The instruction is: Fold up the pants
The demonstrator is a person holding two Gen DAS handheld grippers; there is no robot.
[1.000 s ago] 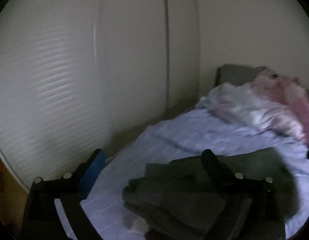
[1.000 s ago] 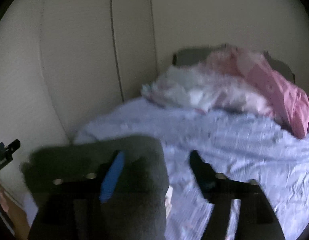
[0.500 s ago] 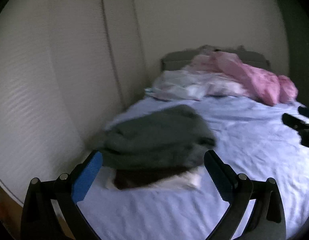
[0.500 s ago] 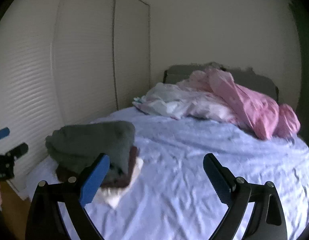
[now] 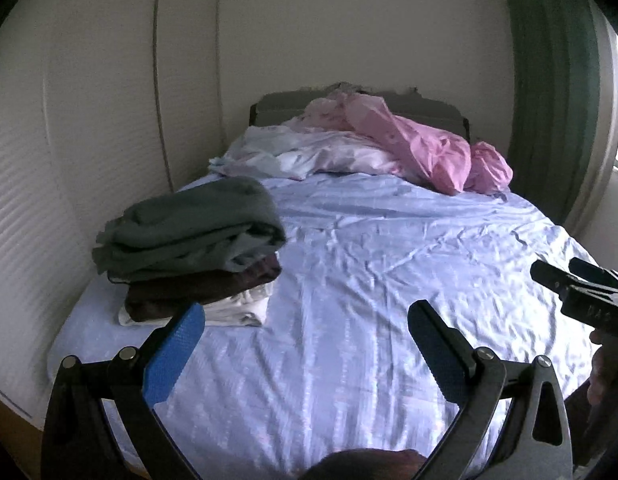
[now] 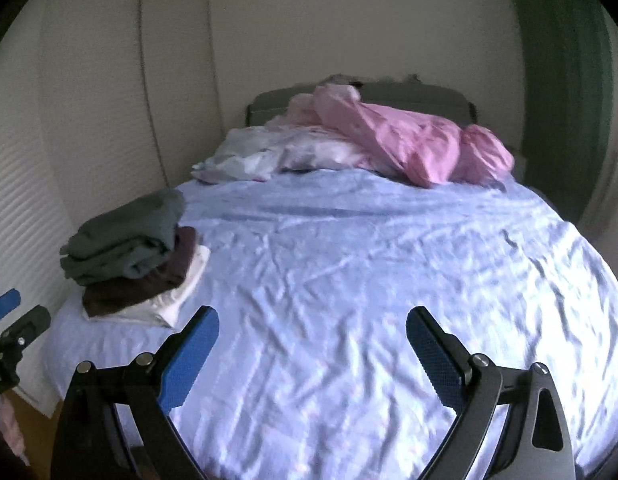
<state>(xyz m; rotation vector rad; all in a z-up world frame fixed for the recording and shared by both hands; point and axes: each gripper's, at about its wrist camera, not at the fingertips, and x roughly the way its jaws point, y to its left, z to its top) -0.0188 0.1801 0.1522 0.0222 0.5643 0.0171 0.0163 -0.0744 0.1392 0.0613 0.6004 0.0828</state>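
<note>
Bed [image 5: 349,320] holds folded pants [image 5: 189,232] (atop a stack), both claws empty.

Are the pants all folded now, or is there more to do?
Looks done: the grey-green folded pants sit on top of a stack, over a dark brown garment and a white one, on the bed. In hand: nothing; the left hand-held gripper and right hand-held gripper are both open. No unfolded pants show.

Folded grey-green pants [image 5: 189,232] atop stack
</note>
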